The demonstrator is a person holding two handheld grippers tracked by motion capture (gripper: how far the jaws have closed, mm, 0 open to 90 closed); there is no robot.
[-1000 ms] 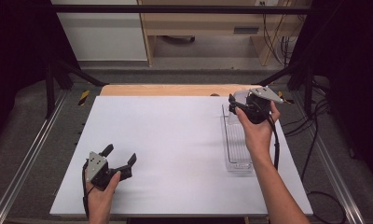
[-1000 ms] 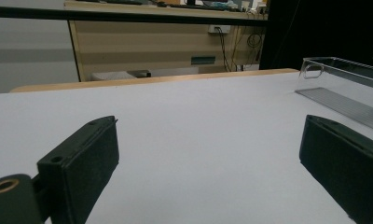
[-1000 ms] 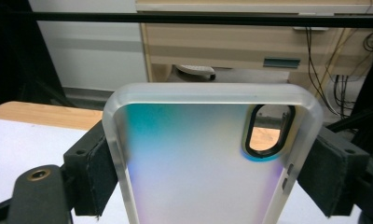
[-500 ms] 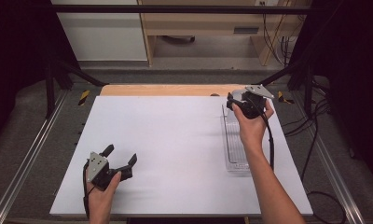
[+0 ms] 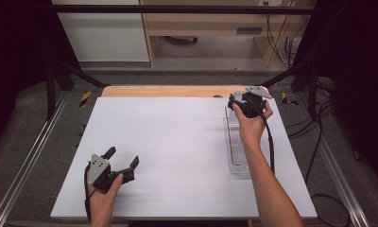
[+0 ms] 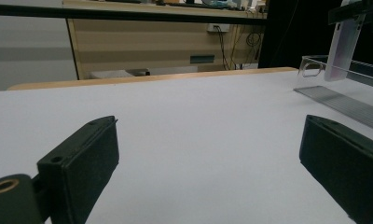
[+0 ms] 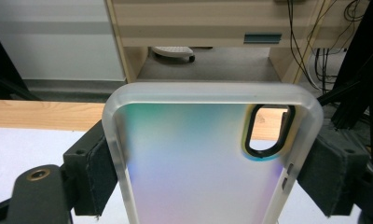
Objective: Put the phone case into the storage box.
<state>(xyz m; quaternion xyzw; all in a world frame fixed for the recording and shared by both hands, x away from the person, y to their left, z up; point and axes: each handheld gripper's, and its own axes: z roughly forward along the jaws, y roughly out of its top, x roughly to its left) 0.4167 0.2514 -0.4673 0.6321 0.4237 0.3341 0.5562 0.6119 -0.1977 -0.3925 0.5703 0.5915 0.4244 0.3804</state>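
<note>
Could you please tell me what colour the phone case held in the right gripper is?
The phone case is frosted translucent with a teal-to-pink iridescent tint, clearest in the right gripper view.

White worktop (image 5: pixel 177 151) on wooden base, ringed by grey carpet floor (image 5: pixel 31 156). Behind: pale wood desk (image 5: pixel 215 28), white cabinet (image 5: pixel 102 33), tangled cables (image 5: pixel 281 42), black frame rails (image 5: pixel 177 8).

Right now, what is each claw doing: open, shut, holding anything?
Left claw: open, empty, low over the white table.
Right claw: shut on the frosted translucent phone case, above the clear plastic tray.
</note>
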